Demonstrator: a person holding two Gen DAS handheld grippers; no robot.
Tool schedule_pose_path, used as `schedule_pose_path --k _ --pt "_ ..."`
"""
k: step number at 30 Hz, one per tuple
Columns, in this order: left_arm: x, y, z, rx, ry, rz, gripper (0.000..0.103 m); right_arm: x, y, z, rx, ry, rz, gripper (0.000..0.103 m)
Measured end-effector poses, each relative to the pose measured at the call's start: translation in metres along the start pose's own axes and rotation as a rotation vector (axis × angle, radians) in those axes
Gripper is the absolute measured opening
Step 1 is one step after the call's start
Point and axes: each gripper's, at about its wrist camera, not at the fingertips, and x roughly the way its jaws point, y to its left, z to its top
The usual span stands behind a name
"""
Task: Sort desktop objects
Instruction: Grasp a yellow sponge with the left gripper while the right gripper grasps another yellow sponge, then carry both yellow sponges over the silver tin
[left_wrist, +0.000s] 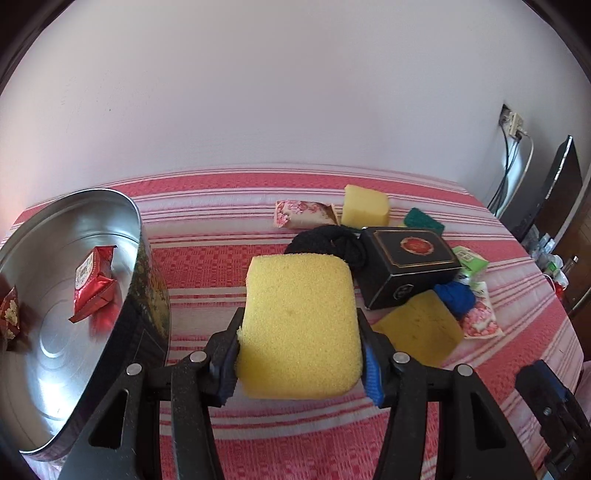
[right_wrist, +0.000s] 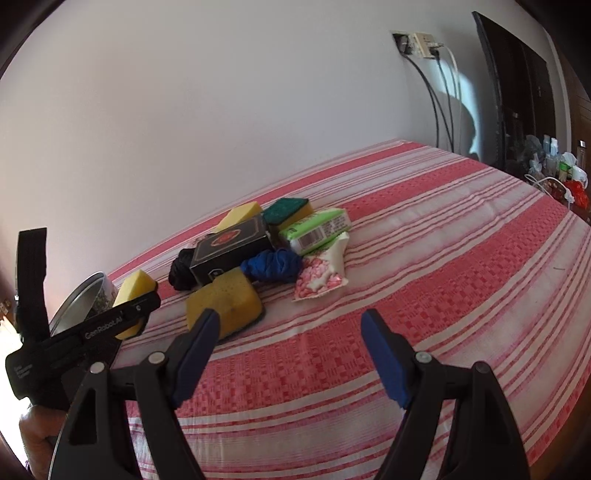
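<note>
My left gripper (left_wrist: 299, 363) is shut on a yellow sponge (left_wrist: 299, 325), its blue pads pressing both sides, and holds it above the striped cloth beside the round metal tin (left_wrist: 55, 350). The right wrist view shows the same left gripper (right_wrist: 136, 310) and sponge (right_wrist: 135, 286) at the far left. My right gripper (right_wrist: 291, 319) stands open over bare cloth, nothing between its fingers. Ahead lies a pile: a black box (right_wrist: 231, 247), a second yellow sponge (right_wrist: 223, 302), a blue cloth (right_wrist: 273, 266), a pink packet (right_wrist: 319, 280) and a green packet (right_wrist: 317, 229).
The tin holds red snack packets (left_wrist: 92, 284). A third yellow sponge (left_wrist: 365, 206), a green scouring pad (left_wrist: 421, 219), a black cloth (left_wrist: 332, 240) and a floral wrapper (left_wrist: 303, 214) lie behind the box. The wall runs along the far edge; cables and dark furniture stand at the right.
</note>
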Motion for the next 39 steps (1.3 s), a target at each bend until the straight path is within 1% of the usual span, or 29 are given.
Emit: schedule_pose_path --k 4,5,7,8,9,11,14,16,17,18,19,20,22,24,27,31,33,35,39 --pt "-0.026 0.014 -0.004 -0.011 -0.035 -0.059 0.056 0.028 0.020 0.003 -0.059 0.100 0.060 0.080" --pt "-0.035 0.018 -0.007 -0.014 -0.043 -0.067 0.056 0.035 0.024 0.005 -0.067 0.117 0.067 0.080" --pt "-0.038 0.026 -0.007 -0.019 -0.054 -0.074 0.056 0.049 0.032 0.008 -0.096 0.143 0.058 0.080" --pt "-0.040 0.030 -0.007 -0.022 -0.059 -0.072 0.056 0.056 0.037 0.010 -0.111 0.161 0.062 0.081" --pt "-0.043 0.033 -0.007 -0.025 -0.066 -0.066 0.056 0.064 0.041 0.012 -0.121 0.186 0.068 0.087" --pt "-0.047 0.036 -0.006 -0.026 -0.084 -0.048 0.056 0.080 0.048 0.013 -0.140 0.229 0.057 0.094" --pt "-0.041 0.036 -0.005 -0.024 -0.095 -0.040 0.056 0.098 0.059 0.012 -0.189 0.258 -0.012 0.094" --pt "-0.042 0.040 -0.008 -0.030 -0.087 -0.045 0.056 0.104 0.065 0.013 -0.213 0.260 -0.043 0.093" --pt "-0.041 0.040 -0.008 -0.032 -0.084 -0.041 0.056 0.106 0.067 0.014 -0.224 0.261 -0.054 0.093" --pt "-0.040 0.041 -0.009 -0.035 -0.082 -0.038 0.056 0.108 0.067 0.013 -0.230 0.266 -0.054 0.085" --pt "-0.040 0.043 -0.010 -0.037 -0.080 -0.038 0.056 0.108 0.069 0.013 -0.237 0.262 -0.059 0.082" --pt "-0.039 0.043 -0.010 -0.037 -0.077 -0.038 0.056 0.107 0.071 0.012 -0.246 0.260 -0.054 0.069" --pt "-0.038 0.045 -0.011 -0.036 -0.071 -0.032 0.056 0.105 0.073 0.009 -0.266 0.256 -0.077 0.069" --pt "-0.043 0.051 -0.013 -0.035 -0.065 -0.027 0.056 0.101 0.072 0.007 -0.252 0.249 -0.081 0.069" --pt "-0.046 0.054 -0.014 -0.022 -0.072 -0.011 0.056 0.086 0.064 0.002 -0.173 0.228 -0.048 0.069" --pt "-0.051 0.056 -0.015 -0.019 -0.080 -0.003 0.056 0.056 0.058 -0.002 -0.064 0.142 0.003 0.069" --pt "-0.056 0.056 -0.016 -0.014 -0.087 0.005 0.056 0.042 0.058 -0.005 -0.034 0.111 0.027 0.069" --pt "-0.061 0.054 -0.017 -0.003 -0.099 0.011 0.056 0.029 0.061 -0.006 -0.028 0.082 0.043 0.069" --pt "-0.071 0.052 -0.019 -0.002 -0.116 0.001 0.056 0.012 0.077 -0.002 -0.050 0.034 0.063 0.069"
